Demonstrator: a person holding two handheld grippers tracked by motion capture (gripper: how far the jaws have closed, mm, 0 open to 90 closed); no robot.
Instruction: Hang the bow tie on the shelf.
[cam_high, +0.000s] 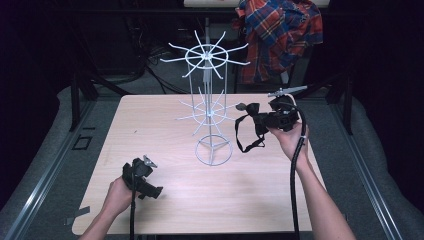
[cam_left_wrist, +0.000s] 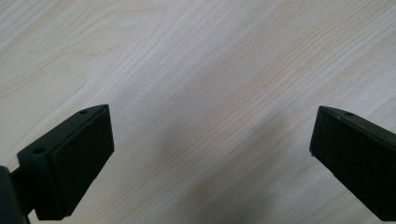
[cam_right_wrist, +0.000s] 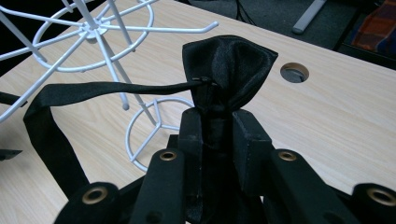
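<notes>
My right fingers (cam_right_wrist: 219, 122) pinch the bow tie (cam_right_wrist: 229, 65), its strap (cam_right_wrist: 46, 135) dangling left. The rack (cam_high: 210, 112) stands just left of it, hooks pointing outward. My left fingers (cam_left_wrist: 210, 154) gape wide over bare counter (cam_high: 165, 135), farther off.

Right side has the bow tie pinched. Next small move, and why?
Probably carry the bow tie up toward a hook of the wire rack: the right hand-held gripper is shut on it, its strap dangles free, and the rack's hooks look bare.
</notes>
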